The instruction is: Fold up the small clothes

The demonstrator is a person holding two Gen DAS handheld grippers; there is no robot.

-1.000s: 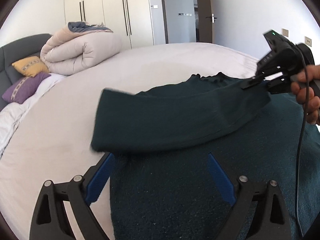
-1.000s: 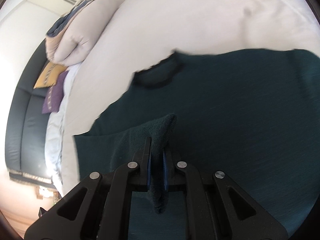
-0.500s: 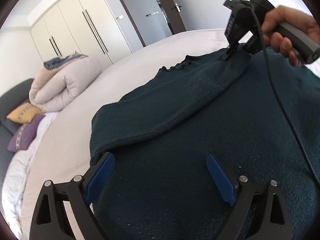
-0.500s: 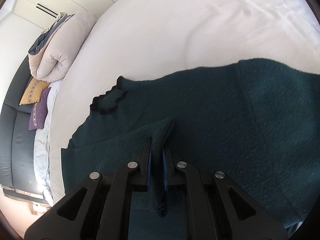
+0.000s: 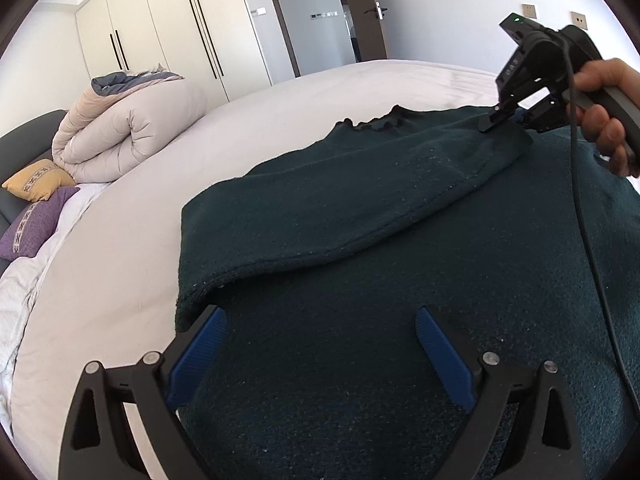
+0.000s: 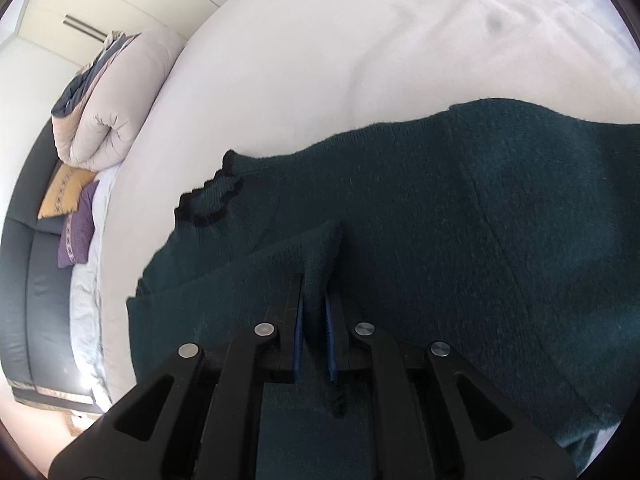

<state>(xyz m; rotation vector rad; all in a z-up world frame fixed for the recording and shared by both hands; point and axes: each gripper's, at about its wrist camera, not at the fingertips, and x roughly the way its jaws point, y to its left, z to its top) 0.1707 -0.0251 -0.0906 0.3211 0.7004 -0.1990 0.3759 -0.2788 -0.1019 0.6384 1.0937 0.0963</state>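
gripper: right gripper pinches a sleeve end
garment: dark green sweater spread on the white bed
far end: rolled duvet, two pillows

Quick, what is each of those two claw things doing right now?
Left gripper: open, holding nothing, above the green sweater.
Right gripper: closed on the sweater's sleeve.

One dark green knit sweater lies on one white bed. Two grippers show: the left gripper and the right gripper. One rolled duvet sits by two cushions, one yellow cushion and one purple cushion. One wardrobe shows two pairs of black handles. One door stands beyond.
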